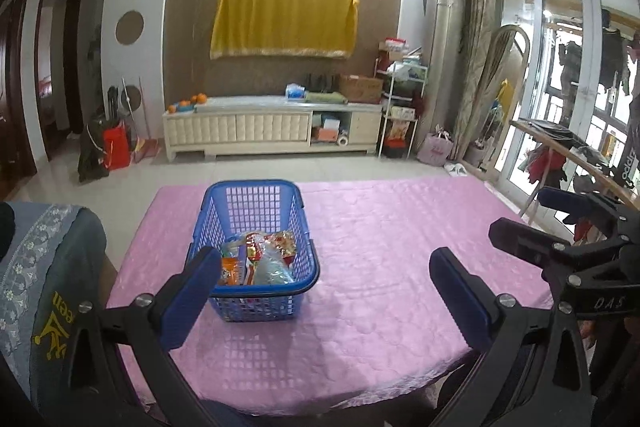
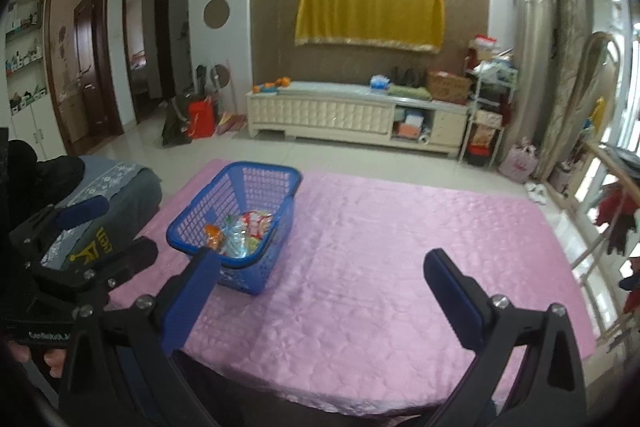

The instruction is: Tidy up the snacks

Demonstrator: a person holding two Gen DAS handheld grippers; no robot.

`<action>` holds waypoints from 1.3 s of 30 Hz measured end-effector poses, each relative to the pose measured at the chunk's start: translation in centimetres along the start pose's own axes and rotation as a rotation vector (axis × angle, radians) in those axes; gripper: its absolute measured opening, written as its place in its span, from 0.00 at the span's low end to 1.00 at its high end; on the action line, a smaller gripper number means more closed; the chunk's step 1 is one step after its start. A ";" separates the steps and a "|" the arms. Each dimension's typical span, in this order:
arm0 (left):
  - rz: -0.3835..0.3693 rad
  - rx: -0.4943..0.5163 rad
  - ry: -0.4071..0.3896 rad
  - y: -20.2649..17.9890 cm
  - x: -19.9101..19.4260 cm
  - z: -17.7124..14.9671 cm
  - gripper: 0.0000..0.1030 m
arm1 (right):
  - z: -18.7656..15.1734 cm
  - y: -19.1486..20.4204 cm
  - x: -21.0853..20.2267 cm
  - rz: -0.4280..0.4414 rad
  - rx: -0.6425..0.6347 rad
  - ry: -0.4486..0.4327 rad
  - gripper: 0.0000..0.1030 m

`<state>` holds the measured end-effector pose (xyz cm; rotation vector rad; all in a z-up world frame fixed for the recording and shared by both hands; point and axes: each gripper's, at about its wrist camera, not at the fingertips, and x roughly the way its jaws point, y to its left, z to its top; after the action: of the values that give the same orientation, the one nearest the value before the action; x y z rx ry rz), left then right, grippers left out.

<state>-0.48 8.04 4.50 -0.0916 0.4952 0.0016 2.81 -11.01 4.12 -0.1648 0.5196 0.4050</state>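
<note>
- Blue basket sits on the pink tablecloth, toward the cloth's left side, w/ its black handles folded down along the rim
- Snack packets are all inside the basket, piled at the near end: orange pack at left, red/white pack in the middle, clear bluish wrapper on top, gold/red pack behind; can't read any labels
- Same pile seen from the right wrist cam, basket at an angle there
- Left gripper hangs over the near part of the table, jaws spread wide w/ nothing between them; its left blue finger overlaps the basket's near-left corner in view, can't tell if touching
- Right gripper is to the right of the basket, also spread wide & empty, over bare cloth
- Each gripper shows in the other's cam: right one at the right edge of the left view, left one at the left edge of the right view
- Grey chair cover w/ lace strip & yellow print just left of the table
- Behind: cream TV cabinet w/ oranges on it, yellow cloth hung on the brown wall
</note>
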 end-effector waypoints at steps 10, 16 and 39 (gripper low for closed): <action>-0.011 0.037 -0.074 -2.5 -4.6 0.6 1.00 | -0.8 -0.4 -4.1 -0.010 0.031 -0.063 1.00; -0.013 0.045 -0.094 -3.2 -5.3 0.8 1.00 | -0.4 -0.8 -5.5 -0.005 0.065 -0.089 1.00; 0.017 0.056 -0.085 -3.7 -5.8 0.5 1.00 | -1.3 -0.9 -6.8 -0.005 0.063 -0.094 1.00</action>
<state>-5.27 4.50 8.07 -0.0320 0.4105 0.0079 -2.77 -14.43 6.54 -0.0858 0.4383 0.3896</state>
